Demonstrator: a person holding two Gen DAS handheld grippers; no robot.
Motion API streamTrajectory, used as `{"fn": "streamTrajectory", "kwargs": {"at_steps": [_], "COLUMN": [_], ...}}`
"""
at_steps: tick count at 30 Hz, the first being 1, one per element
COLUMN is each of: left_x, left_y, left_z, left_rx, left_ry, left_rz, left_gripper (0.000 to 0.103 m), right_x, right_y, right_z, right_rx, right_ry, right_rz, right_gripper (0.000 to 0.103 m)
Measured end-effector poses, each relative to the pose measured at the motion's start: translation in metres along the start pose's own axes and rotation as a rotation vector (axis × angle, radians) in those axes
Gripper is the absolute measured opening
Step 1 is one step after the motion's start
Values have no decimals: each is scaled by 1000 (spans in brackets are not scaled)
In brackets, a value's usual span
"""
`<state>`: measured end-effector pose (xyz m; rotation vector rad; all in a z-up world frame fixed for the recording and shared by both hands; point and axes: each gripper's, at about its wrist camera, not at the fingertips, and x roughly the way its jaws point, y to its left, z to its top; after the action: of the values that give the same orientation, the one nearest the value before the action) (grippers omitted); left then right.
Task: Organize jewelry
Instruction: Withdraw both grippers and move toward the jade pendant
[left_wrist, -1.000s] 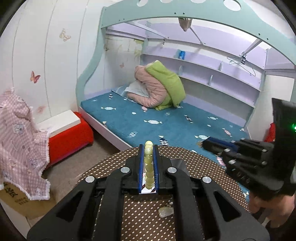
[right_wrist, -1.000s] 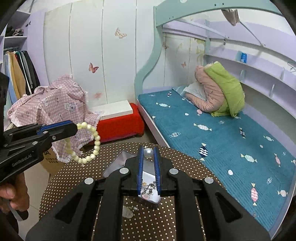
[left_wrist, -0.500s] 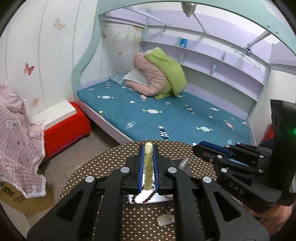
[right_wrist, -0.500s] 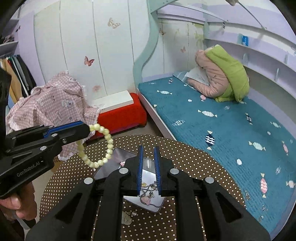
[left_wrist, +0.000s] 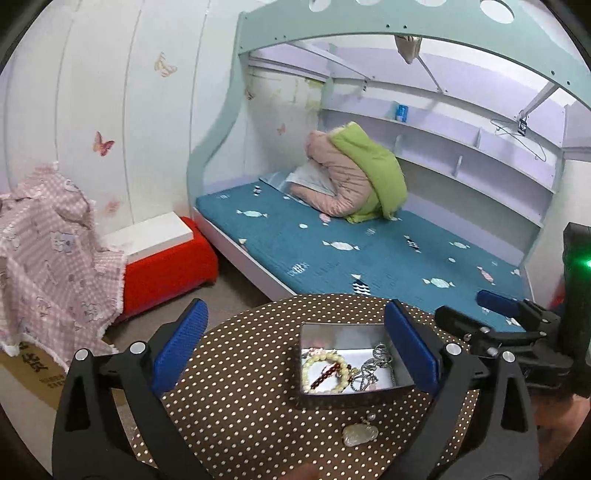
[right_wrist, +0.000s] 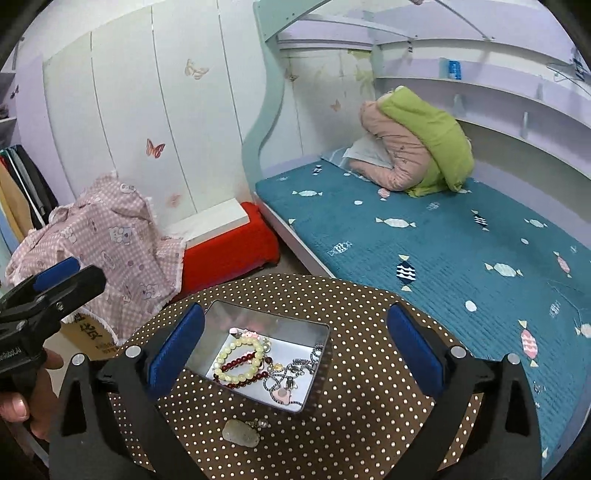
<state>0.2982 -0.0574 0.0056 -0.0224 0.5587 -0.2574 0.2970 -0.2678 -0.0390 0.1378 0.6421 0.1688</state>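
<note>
A metal tin (left_wrist: 314, 397) (right_wrist: 317, 332) stands on the round polka-dot table (left_wrist: 236, 406) (right_wrist: 369, 387). In it lie a pale bead bracelet (left_wrist: 323, 360) (right_wrist: 236, 345), a dark red bead bracelet (right_wrist: 240, 360) and silver chains (left_wrist: 380, 354) (right_wrist: 295, 369). A pale jade pendant (left_wrist: 360, 434) (right_wrist: 240, 432) lies on the table in front of the tin. My left gripper (left_wrist: 299, 341) is open and empty above the tin. My right gripper (right_wrist: 295, 345) is open and empty, also above the tin.
A bed with a teal cover (left_wrist: 332, 251) and a rolled quilt (left_wrist: 354, 177) stands beyond the table. A red box with a white top (left_wrist: 162, 258) and pink checked cloth (left_wrist: 48, 251) are on the left. The table edge is close on all sides.
My left gripper opened and let the pale bead bracelet drop into the tin. My right gripper opened too. Both views now look lower over the tin.
</note>
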Motion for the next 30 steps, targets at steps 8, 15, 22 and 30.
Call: {"fn": "streamTrajectory", "kwargs": {"at_steps": [8, 15, 22, 30], "left_x": [-32, -52, -60, -68], "left_y": [-4, -5, 0, 5], "left_z": [-10, -18, -36, -62], "left_rx": [0, 4, -25, -51], "left_ry": [-37, -62, -43, -21], "left_rz": [41, 69, 77, 81], "left_gripper": [96, 97, 97, 97], "right_x": [-28, -52, -69, -84], "right_y": [6, 12, 12, 14], "right_z": [-9, -18, -31, -49], "right_rx": [8, 18, 19, 19], "right_ry": [-41, -71, -80, -89], "right_rz": [-9, -14, -26, -46], "right_gripper": [95, 95, 95, 95]}}
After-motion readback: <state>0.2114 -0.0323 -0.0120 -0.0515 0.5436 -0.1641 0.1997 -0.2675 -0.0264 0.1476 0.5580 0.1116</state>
